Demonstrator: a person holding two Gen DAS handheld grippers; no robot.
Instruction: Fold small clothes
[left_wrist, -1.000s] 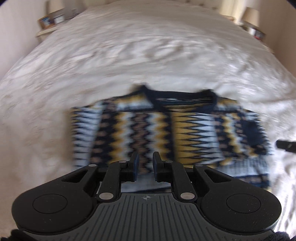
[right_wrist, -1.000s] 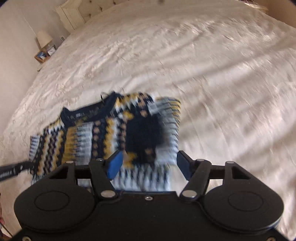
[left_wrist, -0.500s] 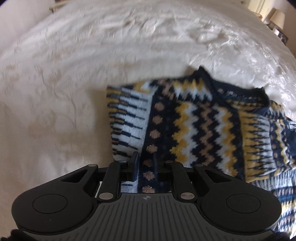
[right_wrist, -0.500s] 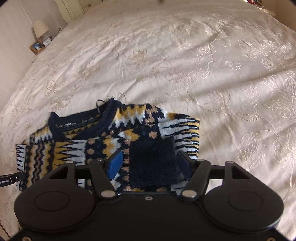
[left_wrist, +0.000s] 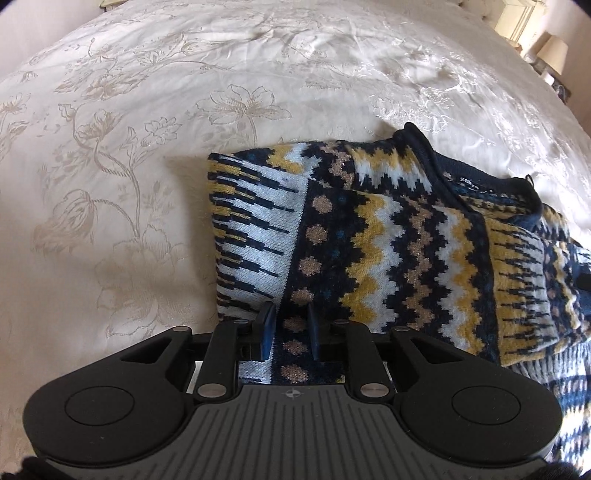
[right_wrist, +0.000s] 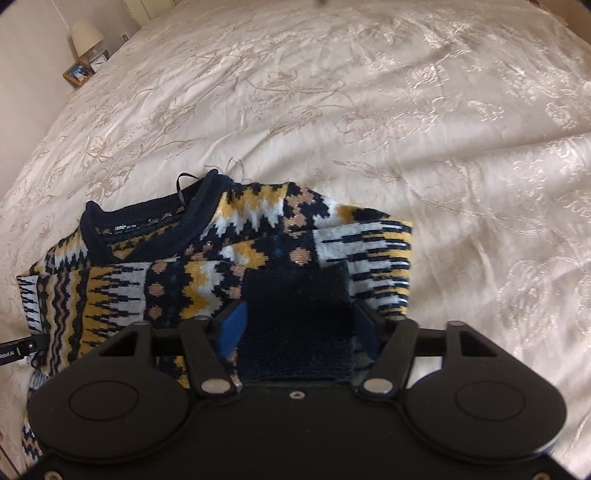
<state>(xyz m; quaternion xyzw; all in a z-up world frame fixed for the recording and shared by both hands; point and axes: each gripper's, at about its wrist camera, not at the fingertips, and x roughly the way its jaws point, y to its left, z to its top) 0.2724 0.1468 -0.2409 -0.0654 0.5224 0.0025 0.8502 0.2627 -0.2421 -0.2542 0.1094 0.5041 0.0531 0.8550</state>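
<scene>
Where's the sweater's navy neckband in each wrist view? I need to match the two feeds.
Left wrist: navy neckband upper right of centre, curving right.
Right wrist: neckband left of centre, above the open right gripper.
Shared landmark: the black hanger loop at the collar.

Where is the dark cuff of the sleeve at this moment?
In the right wrist view the cuff lies on top of the folded sweater, low in the middle, between the open fingers of the right gripper.

sweater (left_wrist: 388, 236) hem hidden beneath left tongs (left_wrist: 290, 326), right side cut off, collar label unreadable
</scene>
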